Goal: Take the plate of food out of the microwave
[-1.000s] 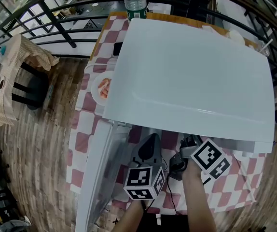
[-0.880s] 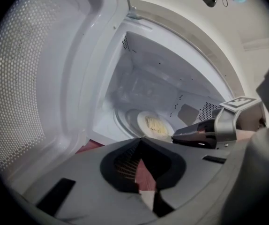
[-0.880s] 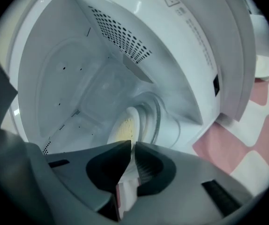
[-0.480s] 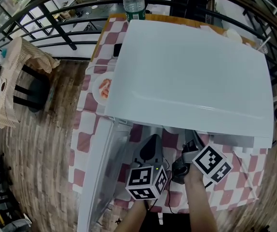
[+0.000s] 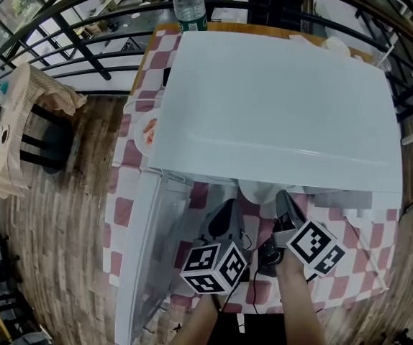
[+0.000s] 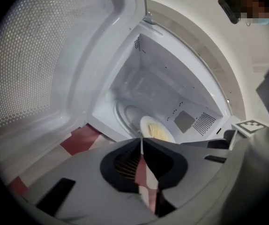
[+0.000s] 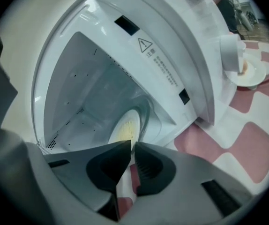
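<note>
The white box-shaped microwave stands on the red-and-white checked surface straight ahead of me. Its flat top fills the head view from the centre up to 12 o'clock. Its door is swung wide open and hangs out toward 7 o'clock, with the dotted inner window turned to the opening. The cavity is white-walled, with small vent holes in one side wall. Inside it, the round white plate of pale yellow food lies flat on the round glass turntable, toward the front of the floor and near the opening. The right gripper view shows the plate level as well, apart from the cavity walls.
</note>
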### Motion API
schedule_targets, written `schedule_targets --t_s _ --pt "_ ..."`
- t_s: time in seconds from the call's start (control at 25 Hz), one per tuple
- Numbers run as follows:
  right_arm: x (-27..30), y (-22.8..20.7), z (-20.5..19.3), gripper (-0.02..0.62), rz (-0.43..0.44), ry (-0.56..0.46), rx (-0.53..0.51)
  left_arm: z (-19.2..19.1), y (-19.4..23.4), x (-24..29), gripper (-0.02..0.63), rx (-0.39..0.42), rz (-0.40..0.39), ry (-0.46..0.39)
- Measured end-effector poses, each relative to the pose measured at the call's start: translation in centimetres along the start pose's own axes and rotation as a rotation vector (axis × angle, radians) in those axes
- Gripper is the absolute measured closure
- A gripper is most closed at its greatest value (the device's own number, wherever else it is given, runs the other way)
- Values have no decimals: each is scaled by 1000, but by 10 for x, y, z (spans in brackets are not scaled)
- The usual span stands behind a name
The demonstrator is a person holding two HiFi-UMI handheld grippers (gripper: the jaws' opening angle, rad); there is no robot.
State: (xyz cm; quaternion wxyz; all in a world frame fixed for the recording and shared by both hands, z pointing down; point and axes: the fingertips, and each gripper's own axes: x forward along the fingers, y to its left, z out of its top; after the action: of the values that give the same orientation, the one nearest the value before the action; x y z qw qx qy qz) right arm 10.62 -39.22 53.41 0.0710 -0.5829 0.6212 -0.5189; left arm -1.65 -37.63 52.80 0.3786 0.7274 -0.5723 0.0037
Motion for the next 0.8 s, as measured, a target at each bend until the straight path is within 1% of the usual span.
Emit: schedule_targets --t_s 0.08,0.2,0.36,0.48,0.6,0.68,0.8 --pt "-3 -2 -1 553 2 0 0 0 -4 0 549 -25 -22 -4" --pt "-6 -3 -1 554 7 1 -2 -3 -10 3 473 -70 -53 7" --pt "-6 -4 0 554 11 6 1 -8 -12 10 416 -132 -70 23" --pt "-9 -4 0 552 16 7 0 -7 -13 16 414 -161 -69 30" --pt "-11 -5 0 552 14 9 -16 -7 -16 22 414 -202 -92 40" --pt "-12 -5 -1 552 11 13 -27 -9 -17 25 414 -237 -108 55" --pt "-15 -6 -1 552 14 15 -27 -15 -16 29 414 -259 -108 81"
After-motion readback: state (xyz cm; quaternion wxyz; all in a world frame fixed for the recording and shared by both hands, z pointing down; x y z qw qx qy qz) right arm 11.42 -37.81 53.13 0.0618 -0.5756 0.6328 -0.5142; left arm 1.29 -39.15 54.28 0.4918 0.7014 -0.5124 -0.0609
